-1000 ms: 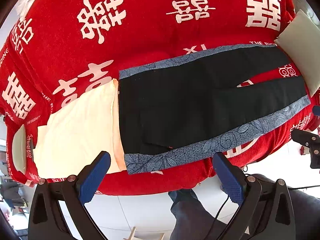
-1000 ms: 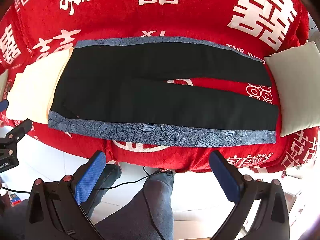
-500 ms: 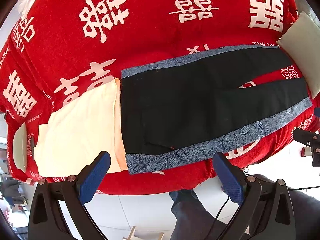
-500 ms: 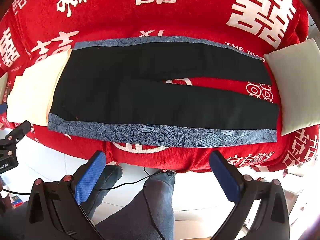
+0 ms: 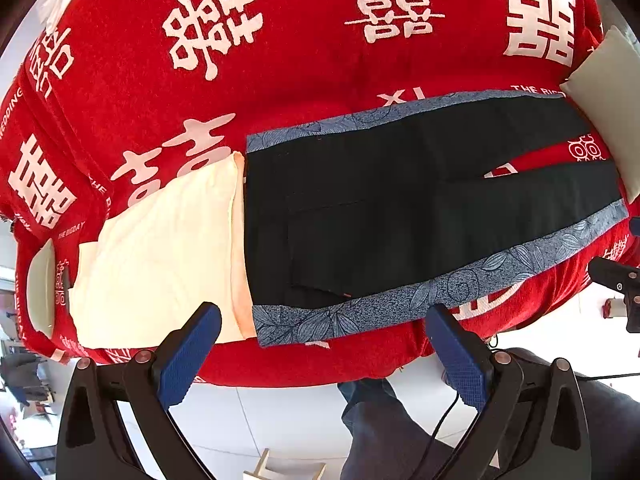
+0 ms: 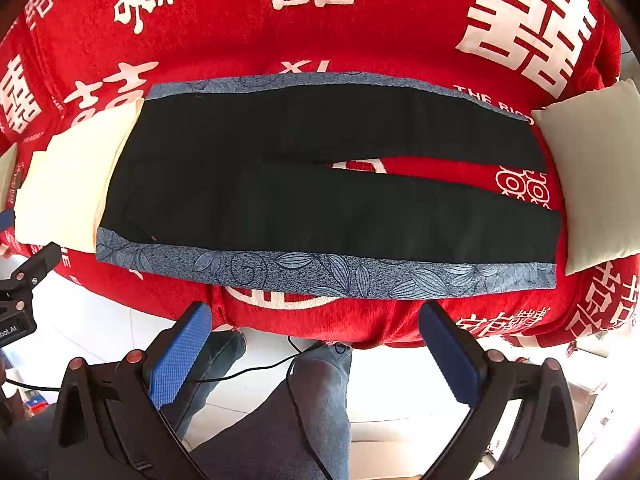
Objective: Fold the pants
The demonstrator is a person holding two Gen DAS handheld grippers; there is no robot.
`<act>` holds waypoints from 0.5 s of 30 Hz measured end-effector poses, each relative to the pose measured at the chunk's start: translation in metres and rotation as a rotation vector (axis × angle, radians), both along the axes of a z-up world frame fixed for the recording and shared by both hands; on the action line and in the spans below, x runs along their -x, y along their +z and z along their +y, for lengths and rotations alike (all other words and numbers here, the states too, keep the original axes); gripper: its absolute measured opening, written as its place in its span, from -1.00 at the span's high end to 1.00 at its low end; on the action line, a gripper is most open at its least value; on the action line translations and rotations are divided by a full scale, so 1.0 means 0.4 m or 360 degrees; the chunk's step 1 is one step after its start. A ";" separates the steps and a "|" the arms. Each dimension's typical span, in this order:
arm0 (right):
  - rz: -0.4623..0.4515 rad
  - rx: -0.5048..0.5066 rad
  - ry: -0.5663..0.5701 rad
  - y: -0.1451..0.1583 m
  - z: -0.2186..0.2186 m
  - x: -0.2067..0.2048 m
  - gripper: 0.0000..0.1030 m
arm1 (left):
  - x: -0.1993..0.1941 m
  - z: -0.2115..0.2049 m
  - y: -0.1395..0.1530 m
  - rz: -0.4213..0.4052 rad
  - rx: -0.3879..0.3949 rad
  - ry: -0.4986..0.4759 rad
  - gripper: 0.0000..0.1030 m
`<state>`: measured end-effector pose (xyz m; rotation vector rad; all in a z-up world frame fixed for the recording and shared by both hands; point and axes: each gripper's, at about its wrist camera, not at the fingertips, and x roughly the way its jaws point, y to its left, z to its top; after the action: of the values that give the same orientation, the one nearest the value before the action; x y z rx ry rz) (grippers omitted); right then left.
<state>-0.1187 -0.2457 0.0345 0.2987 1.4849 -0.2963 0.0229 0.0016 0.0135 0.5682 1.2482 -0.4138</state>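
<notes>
Drifted slightly nearer over the last second, little else changed. Black pants with blue leaf-patterned side bands (image 5: 404, 208) spread flat, legs parted, on red blanket with white characters (image 5: 288, 64), just ahead of both tools. Left gripper (image 5: 320, 344) and right gripper (image 6: 316, 344) spread wide, holding nothing. Cream folded cloth (image 5: 160, 252) touching waistband, ahead-left; pale cushion (image 6: 592, 176) ahead-right.

The left gripper (image 5: 320, 344) hangs level with jaws spread wide and empty. The right gripper (image 6: 316, 340) matches it, jaws parted, holding nothing; the person's jeans-clad legs (image 6: 304, 408) stand at 6 o'clock.
</notes>
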 end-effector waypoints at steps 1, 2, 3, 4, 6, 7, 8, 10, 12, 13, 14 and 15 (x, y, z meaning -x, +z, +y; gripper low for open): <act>0.0000 -0.0001 0.0000 -0.001 -0.001 0.000 -1.00 | 0.000 -0.001 -0.001 0.0001 -0.0002 0.0001 -0.99; 0.0000 -0.0001 0.0001 -0.001 -0.001 0.000 -1.00 | 0.000 -0.001 -0.002 0.0002 -0.0004 0.0003 -0.99; -0.0001 -0.0002 0.0003 -0.001 -0.002 -0.001 -1.00 | -0.001 -0.002 -0.002 0.0001 -0.0008 0.0005 -0.99; -0.0001 -0.0003 0.0006 -0.003 -0.003 -0.002 -1.00 | -0.002 -0.002 -0.003 0.0001 -0.0010 0.0008 -0.99; -0.0002 -0.0008 0.0017 -0.005 -0.004 -0.004 -1.00 | -0.002 -0.004 -0.003 0.0001 -0.0014 0.0015 -0.99; -0.0003 -0.0008 0.0022 -0.006 -0.005 -0.005 -1.00 | -0.002 -0.006 -0.004 0.0003 -0.0016 0.0019 -0.99; -0.0003 -0.0008 0.0028 -0.007 -0.007 -0.006 -1.00 | -0.001 -0.008 -0.005 0.0004 -0.0016 0.0022 -0.99; -0.0006 -0.0011 0.0040 -0.008 -0.010 -0.007 -1.00 | 0.001 -0.012 -0.005 0.0007 -0.0019 0.0029 -0.99; -0.0011 -0.0020 0.0044 -0.009 -0.019 -0.005 -1.00 | 0.005 -0.017 -0.007 0.0015 -0.0023 0.0031 -0.99; -0.0014 -0.0022 0.0044 -0.008 -0.023 -0.004 -1.00 | 0.010 -0.023 -0.009 0.0020 -0.0031 0.0032 -0.99; -0.0015 -0.0023 0.0044 -0.009 -0.027 -0.004 -1.00 | 0.013 -0.025 -0.009 0.0022 -0.0034 0.0033 -0.99; -0.0014 -0.0028 0.0046 -0.010 -0.032 -0.002 -1.00 | 0.019 -0.029 -0.009 0.0025 -0.0039 0.0036 -0.99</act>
<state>-0.1179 -0.2584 0.0306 0.2919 1.4824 -0.2584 0.0154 -0.0102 0.0098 0.5718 1.2751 -0.3850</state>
